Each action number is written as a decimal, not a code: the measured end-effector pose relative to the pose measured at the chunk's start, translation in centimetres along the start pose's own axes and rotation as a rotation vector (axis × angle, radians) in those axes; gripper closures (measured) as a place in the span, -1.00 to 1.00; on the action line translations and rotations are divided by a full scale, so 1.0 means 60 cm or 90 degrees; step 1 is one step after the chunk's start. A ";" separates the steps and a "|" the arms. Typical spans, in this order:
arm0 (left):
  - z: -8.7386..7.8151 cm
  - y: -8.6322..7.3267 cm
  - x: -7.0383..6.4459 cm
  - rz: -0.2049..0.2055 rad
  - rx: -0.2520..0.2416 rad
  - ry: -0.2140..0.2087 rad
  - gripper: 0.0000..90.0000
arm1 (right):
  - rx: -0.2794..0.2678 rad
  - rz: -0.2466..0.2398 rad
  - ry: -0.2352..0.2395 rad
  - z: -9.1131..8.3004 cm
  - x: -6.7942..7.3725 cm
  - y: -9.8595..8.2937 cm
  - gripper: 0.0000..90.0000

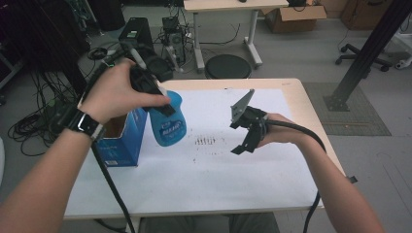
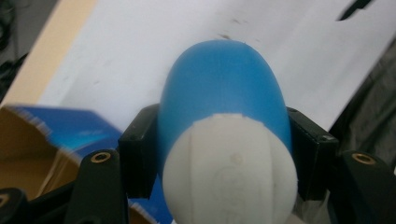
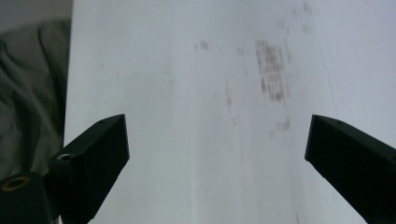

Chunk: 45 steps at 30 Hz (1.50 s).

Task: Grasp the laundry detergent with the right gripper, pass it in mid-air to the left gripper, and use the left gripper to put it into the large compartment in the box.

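The desk (image 1: 311,121) is carrying a white sheet (image 1: 209,174) that is covering most of its top, with a patch of dark smudges (image 1: 205,141) lying near the sheet's centre. An open blue cardboard box (image 1: 119,141) is standing at the desk's left edge. The person's left hand (image 1: 114,92) is holding the left claw (image 1: 163,99) above the box's right side, raised clear of the sheet. That claw is pinching a blue bottle (image 1: 167,121) across its body; in the left gripper view its 2 jaws are pressing against the bottle's flanks, and the bottle's white end (image 2: 231,170) is facing the camera. The right claw (image 1: 248,138) is hovering over the sheet toward the desk's right edge, just right of the smudges, with its 2 jaws spread wide and gripping nothing.
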State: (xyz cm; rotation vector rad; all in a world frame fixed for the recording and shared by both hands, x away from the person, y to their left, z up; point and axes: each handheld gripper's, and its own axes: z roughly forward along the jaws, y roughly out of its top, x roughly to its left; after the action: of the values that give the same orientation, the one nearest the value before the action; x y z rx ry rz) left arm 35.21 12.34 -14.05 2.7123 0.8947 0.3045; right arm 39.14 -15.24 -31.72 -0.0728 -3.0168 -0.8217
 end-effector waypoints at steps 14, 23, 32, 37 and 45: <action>-0.095 -0.056 0.122 -0.379 0.005 0.101 -0.16 | 0.138 0.068 -0.050 -0.091 -0.019 -0.111 -0.84; -0.096 -0.098 0.168 -0.505 0.012 0.146 -0.16 | 0.189 0.084 -0.062 -0.122 -0.023 -0.145 -0.83; -0.072 -0.124 0.190 -0.551 0.017 0.161 -0.16 | 0.195 0.092 -0.066 -0.132 -0.023 -0.158 -0.82; -0.040 -0.139 0.196 -0.557 0.027 0.156 -0.16 | 0.198 0.095 -0.065 -0.130 -0.023 -0.162 -0.82; 0.018 -0.157 0.200 -0.553 0.052 0.148 -0.16 | 0.200 0.093 -0.058 -0.123 -0.023 -0.158 -0.82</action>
State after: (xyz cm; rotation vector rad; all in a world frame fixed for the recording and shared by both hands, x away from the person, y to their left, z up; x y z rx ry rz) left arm 39.80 26.70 -16.67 2.0946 2.0471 0.3886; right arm 40.05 -27.20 -30.22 -0.3294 -3.1341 -0.3370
